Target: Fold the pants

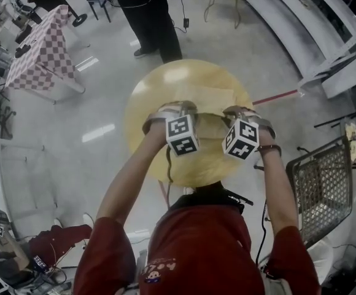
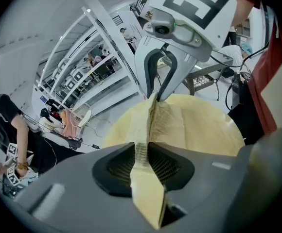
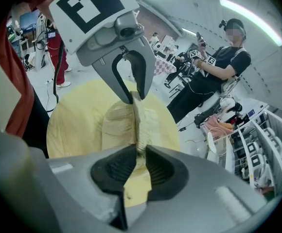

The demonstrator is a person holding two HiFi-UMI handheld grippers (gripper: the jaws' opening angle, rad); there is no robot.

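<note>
A glossy pale grey floor [image 1: 73, 140] fills the room, with long white shelving racks [image 1: 313, 23] along one side. At its middle stands a round pale-yellow wooden table [image 1: 142, 103]. A table under a pink-and-white checked cloth [image 1: 46, 48] stands well apart from it, and a grey metal mesh cart [image 1: 322, 186] on the other side. The cream fabric pants [image 1: 212, 97] lie on the round table, their near edge lifted. The left gripper [image 2: 142, 152] and the right gripper [image 3: 140, 152] each have their jaws clamped on that edge.
</note>
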